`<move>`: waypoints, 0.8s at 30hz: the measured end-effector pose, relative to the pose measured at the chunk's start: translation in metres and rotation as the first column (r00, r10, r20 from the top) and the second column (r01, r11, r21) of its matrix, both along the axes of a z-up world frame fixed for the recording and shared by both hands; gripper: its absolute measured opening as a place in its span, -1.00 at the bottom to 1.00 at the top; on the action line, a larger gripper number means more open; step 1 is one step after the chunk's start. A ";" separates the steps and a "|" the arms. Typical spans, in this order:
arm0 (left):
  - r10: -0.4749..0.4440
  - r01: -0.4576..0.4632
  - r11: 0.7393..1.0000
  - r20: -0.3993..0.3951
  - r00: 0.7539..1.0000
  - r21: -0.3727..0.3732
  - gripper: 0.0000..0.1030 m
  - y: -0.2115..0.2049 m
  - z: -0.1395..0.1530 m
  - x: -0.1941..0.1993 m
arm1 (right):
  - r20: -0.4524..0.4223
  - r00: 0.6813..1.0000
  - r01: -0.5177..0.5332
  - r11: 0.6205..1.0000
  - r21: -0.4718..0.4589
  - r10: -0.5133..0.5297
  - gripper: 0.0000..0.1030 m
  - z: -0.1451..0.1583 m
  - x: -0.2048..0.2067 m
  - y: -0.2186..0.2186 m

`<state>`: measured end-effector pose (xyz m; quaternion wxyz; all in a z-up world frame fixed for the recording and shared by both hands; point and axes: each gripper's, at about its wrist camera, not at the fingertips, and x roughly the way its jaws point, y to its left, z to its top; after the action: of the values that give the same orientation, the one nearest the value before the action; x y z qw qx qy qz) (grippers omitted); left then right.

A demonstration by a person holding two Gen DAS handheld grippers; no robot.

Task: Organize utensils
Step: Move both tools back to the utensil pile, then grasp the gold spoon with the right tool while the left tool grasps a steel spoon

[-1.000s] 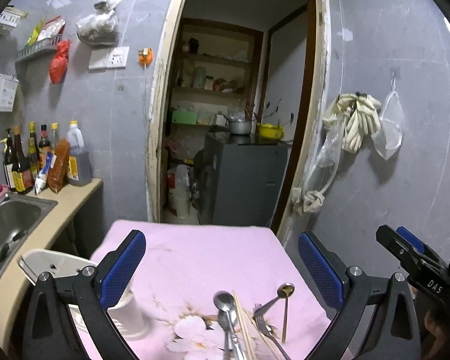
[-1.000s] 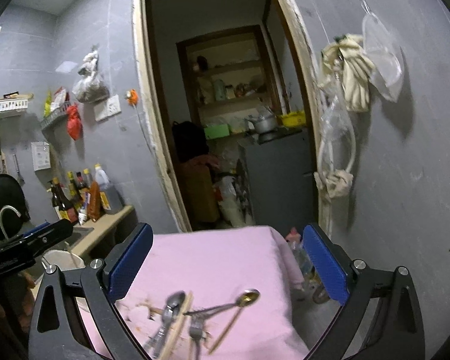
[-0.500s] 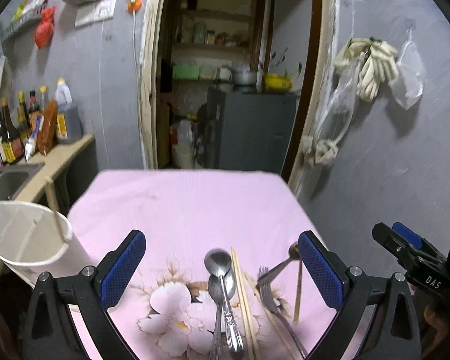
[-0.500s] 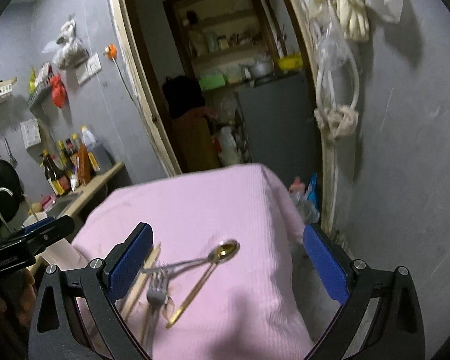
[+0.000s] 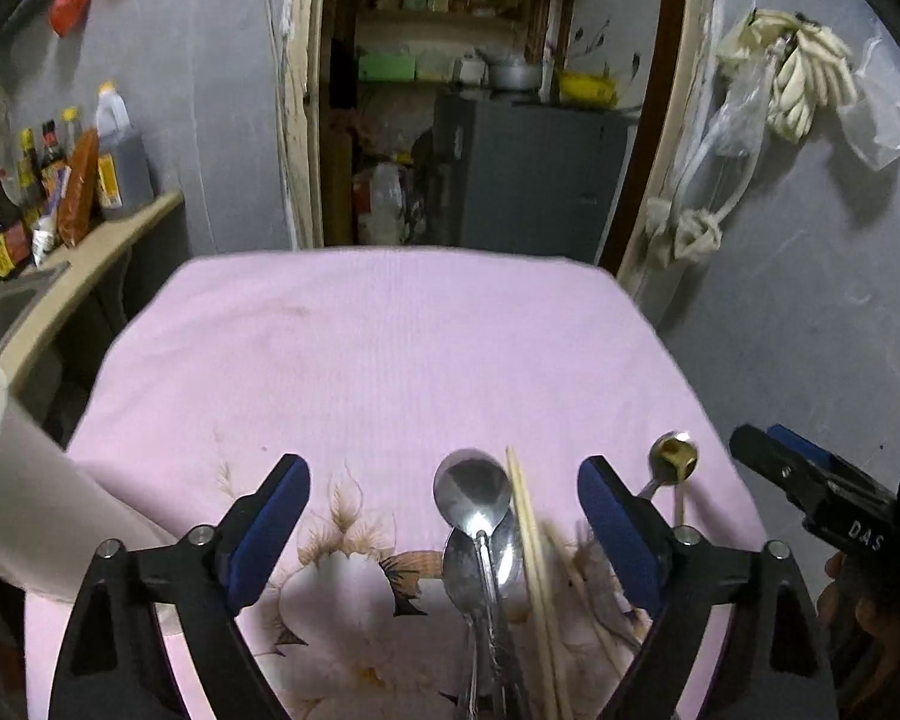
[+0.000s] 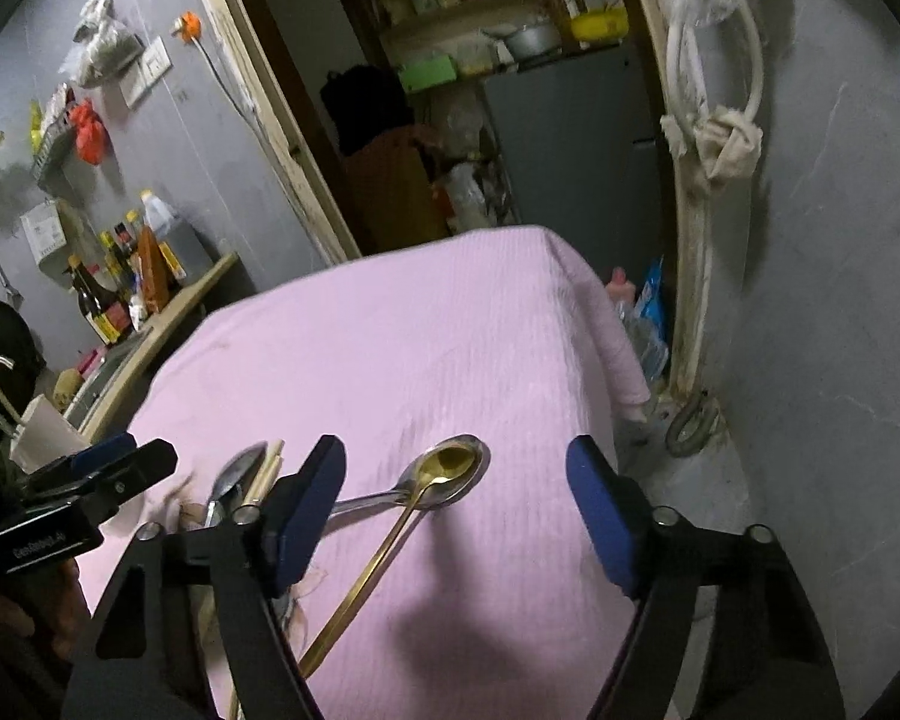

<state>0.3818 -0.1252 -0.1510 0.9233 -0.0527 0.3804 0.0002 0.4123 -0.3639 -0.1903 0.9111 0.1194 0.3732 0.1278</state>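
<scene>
Utensils lie on a pink cloth-covered table (image 5: 390,348). In the left wrist view two steel spoons (image 5: 474,492) lie stacked beside wooden chopsticks (image 5: 531,546); a fork is blurred behind the right finger. My left gripper (image 5: 444,516) is open and empty, low over the spoons. A gold spoon (image 6: 444,462) rests on a steel spoon (image 6: 366,503) between the fingers of my open, empty right gripper (image 6: 456,510). The gold spoon also shows in the left wrist view (image 5: 673,457). A white holder (image 5: 24,516) stands at the left.
A counter with a sink (image 5: 6,312) and sauce bottles (image 5: 60,180) runs along the left. A doorway (image 5: 480,120) with a grey cabinet lies beyond the table. A wall with hanging rags (image 5: 798,78) and bags is to the right. The table's right edge (image 6: 606,324) drops to the floor.
Both grippers have tilted down and moved closer to the table. The left now sits over the steel spoons, the right over the gold spoon. Both stay open.
</scene>
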 end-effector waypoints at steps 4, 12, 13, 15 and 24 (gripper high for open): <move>-0.008 0.007 1.000 -0.064 0.998 -0.018 0.51 0.000 -0.014 0.014 | -0.041 0.999 -0.011 1.000 -0.007 0.011 0.12 -0.011 0.009 0.007; -0.053 0.032 0.993 -0.194 0.980 -0.110 0.09 0.006 -0.035 0.036 | -0.117 0.992 -0.042 0.998 -0.042 0.037 -0.22 -0.024 0.016 0.016; -0.057 0.032 0.992 -0.205 0.977 -0.122 0.03 0.006 -0.037 0.038 | -0.118 0.992 -0.043 0.998 -0.040 0.038 -0.22 -0.023 0.017 0.015; -0.069 0.037 0.989 -0.229 0.971 -0.143 0.00 0.005 -0.042 0.041 | -0.122 0.992 -0.047 0.998 -0.038 0.042 -0.22 -0.023 0.018 0.015; -0.096 0.048 0.981 -0.257 0.962 -0.187 -0.29 0.008 -0.045 0.047 | -0.140 0.990 -0.040 0.998 -0.050 0.033 -0.55 -0.023 0.018 0.014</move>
<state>0.4287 -0.1175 -0.1956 0.8553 -0.1209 0.5003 -0.0605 0.4303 -0.3503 -0.2129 0.8831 0.0972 0.4413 0.1261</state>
